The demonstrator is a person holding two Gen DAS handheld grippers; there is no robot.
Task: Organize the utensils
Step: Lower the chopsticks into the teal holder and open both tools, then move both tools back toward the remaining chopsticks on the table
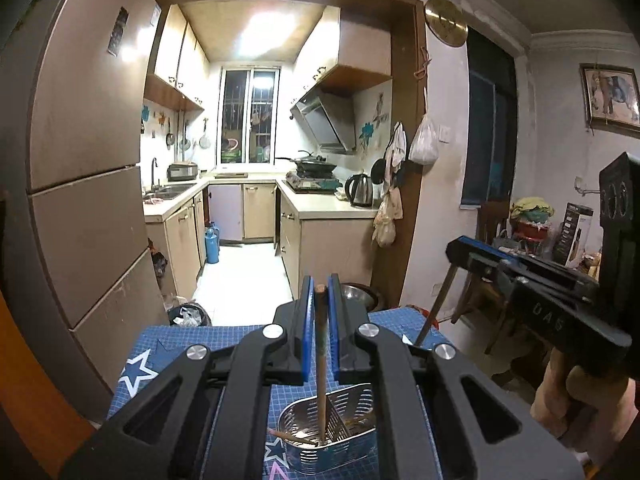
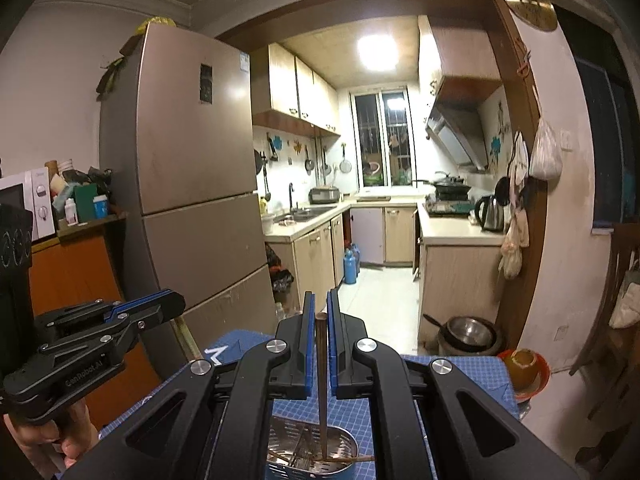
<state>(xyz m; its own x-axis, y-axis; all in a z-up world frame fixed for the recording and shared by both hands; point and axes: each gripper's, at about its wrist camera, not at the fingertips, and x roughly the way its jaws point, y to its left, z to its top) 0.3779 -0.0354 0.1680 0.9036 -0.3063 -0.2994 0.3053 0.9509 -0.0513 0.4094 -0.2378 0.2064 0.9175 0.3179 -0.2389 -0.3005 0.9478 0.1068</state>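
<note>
My left gripper is shut on a light wooden chopstick that hangs down into a perforated metal utensil basket on the blue mat. My right gripper is shut on a dark brown chopstick whose tip reaches into the same basket. Other chopsticks lie in the basket. The right gripper shows at the right of the left wrist view with its chopstick. The left gripper shows at the left of the right wrist view.
A blue grid mat with star prints covers the table. A tall fridge stands at the left. A red bowl with a yellow fruit sits at the table's right edge. Metal pots stand on the floor beyond.
</note>
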